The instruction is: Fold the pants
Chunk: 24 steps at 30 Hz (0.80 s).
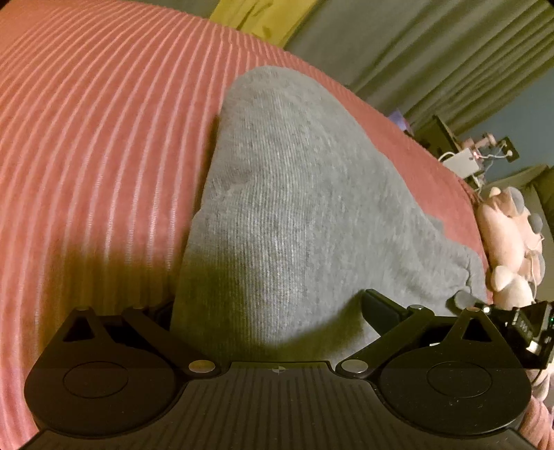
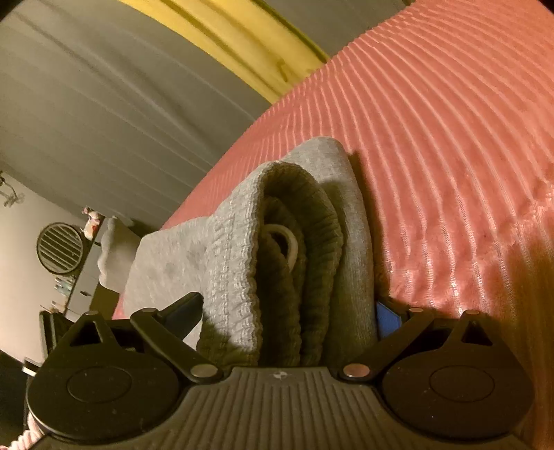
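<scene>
The grey knit pants lie folded on a pink ribbed bedspread. In the left wrist view my left gripper has its jaws on either side of a thick fold of the pants, and the cloth fills the gap and hides the left fingertip. In the right wrist view my right gripper clamps the bunched elastic waistband, with a white drawstring loop showing inside the fold. The pink bedspread lies to its right.
A pink plush toy sits at the bed's right edge. Grey curtains and a yellow cloth stand behind the bed. A round vent and a cabinet stand at the left in the right wrist view.
</scene>
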Available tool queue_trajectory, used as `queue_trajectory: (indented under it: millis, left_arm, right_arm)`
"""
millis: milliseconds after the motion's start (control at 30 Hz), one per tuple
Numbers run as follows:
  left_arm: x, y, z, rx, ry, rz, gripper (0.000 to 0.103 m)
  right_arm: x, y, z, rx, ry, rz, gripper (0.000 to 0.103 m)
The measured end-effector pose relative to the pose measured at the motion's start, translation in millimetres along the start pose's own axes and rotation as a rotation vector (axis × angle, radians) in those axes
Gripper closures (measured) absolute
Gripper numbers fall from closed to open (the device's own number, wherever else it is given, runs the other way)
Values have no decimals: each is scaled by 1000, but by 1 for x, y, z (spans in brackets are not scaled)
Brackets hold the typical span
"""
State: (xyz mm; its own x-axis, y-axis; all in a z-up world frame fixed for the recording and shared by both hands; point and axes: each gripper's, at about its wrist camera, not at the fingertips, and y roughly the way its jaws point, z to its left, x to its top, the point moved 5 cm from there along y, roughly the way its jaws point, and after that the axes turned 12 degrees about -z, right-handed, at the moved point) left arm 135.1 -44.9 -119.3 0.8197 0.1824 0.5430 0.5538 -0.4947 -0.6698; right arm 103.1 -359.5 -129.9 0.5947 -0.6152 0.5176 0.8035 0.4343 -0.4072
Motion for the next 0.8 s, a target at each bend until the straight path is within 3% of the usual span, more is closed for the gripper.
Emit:
queue_trajectory:
  millis: [100, 167, 267, 400, 467, 600, 667, 800]
  left_arm:
    - [0, -11, -2, 3, 50, -42, 29]
    - [0, -9, -2, -2, 52, -41, 31]
    - [0, -5, 2, -9, 40, -27, 27]
    - [3, 3, 6, -58, 26, -7, 8]
    - [3, 7, 4, -48, 41, -7, 9]
    - [1, -1, -7, 9, 125, -48, 40]
    - [-1, -8, -14, 24, 160, -69, 53]
    - [-3, -21, -35, 79, 265, -127, 64]
  right_arm:
    - [0, 1, 3, -18, 2, 0, 26]
    - [1, 0, 0, -3, 33, 1, 28]
    - [1, 3, 0, -14, 17, 10, 27]
    - [2, 15, 13, 4, -39, 42, 14]
    - [2, 19, 17, -3, -57, 47, 14]
    - [-2, 13, 24, -53, -68, 6, 34]
    - [-6, 9, 33, -60, -85, -10, 38]
    - [-6, 3, 52, -33, -64, -33, 43]
